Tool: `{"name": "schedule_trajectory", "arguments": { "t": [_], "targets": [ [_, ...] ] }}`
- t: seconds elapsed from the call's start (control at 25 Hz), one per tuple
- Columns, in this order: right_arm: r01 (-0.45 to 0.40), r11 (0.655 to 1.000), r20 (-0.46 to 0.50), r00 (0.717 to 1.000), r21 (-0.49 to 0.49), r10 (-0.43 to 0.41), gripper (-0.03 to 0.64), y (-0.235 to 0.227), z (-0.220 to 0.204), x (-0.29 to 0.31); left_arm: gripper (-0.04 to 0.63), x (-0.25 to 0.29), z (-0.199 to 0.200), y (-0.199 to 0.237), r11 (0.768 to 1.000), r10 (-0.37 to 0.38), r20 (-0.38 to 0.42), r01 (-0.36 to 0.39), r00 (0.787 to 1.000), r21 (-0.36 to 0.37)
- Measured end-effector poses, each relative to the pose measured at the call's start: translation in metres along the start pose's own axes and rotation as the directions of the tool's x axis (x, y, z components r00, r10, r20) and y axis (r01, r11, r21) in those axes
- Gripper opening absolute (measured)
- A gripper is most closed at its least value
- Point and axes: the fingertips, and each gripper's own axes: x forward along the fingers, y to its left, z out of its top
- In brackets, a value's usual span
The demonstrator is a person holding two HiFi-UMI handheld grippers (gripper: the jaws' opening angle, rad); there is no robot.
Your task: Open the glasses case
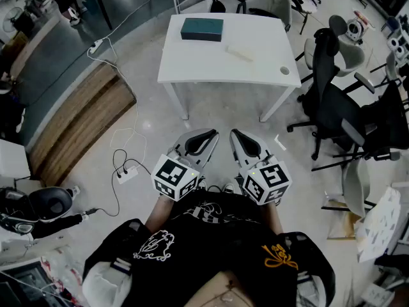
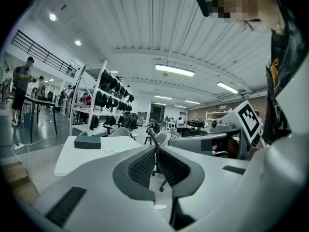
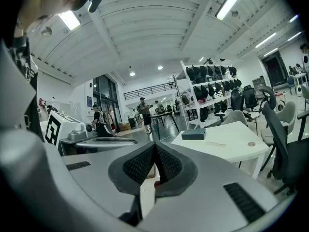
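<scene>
A dark teal glasses case [image 1: 202, 29] lies closed near the far left corner of a white table [image 1: 211, 66]. It shows small in the left gripper view as the case [image 2: 87, 142] and in the right gripper view as the case [image 3: 193, 134]. My left gripper [image 1: 203, 135] and right gripper [image 1: 238, 136] hang side by side in front of my chest, well short of the table, over the floor. Both are shut with nothing between their pads. They point roughly level toward the table.
A pale flat strip [image 1: 239, 53] and a small round disc [image 1: 284, 70] lie on the table. Black office chairs [image 1: 332, 101] crowd the right side. A power strip with cables [image 1: 126, 173] lies on the floor at left. People stand far off by another table [image 2: 38, 103].
</scene>
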Motion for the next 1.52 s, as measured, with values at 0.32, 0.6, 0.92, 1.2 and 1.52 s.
{"name": "schedule_trajectory", "arguments": {
  "t": [0.32, 0.6, 0.92, 1.2, 1.52],
  "targets": [
    [0.004, 1.000, 0.020, 1.000, 0.026, -0.004, 0.012, -0.006, 0.003, -0.001, 0.037, 0.005, 0.001, -0.002, 1.000, -0.007, -0.003, 0.007, 1.000, 0.001],
    [0.001, 0.998, 0.025, 1.000, 0.071, -0.003, 0.012, -0.021, 0.000, -0.007, 0.037, 0.015, -0.002, -0.004, 1.000, 0.006, -0.010, -0.006, 1.000, 0.000],
    [0.003, 0.998, 0.014, 1.000, 0.067, -0.004, 0.012, -0.047, 0.002, -0.018, 0.037, 0.039, 0.001, -0.012, 1.000, 0.024, -0.014, -0.024, 1.000, 0.001],
    [-0.006, 0.997, 0.001, 1.000, 0.078, 0.006, 0.012, -0.081, -0.005, -0.038, 0.037, 0.068, -0.003, -0.030, 0.998, 0.055, -0.014, -0.055, 0.998, -0.005],
    [-0.038, 0.989, -0.023, 0.999, 0.142, 0.042, 0.012, -0.101, -0.021, -0.041, 0.037, 0.080, -0.020, -0.030, 0.994, 0.105, -0.075, -0.106, 0.992, -0.019]
  ]
}}
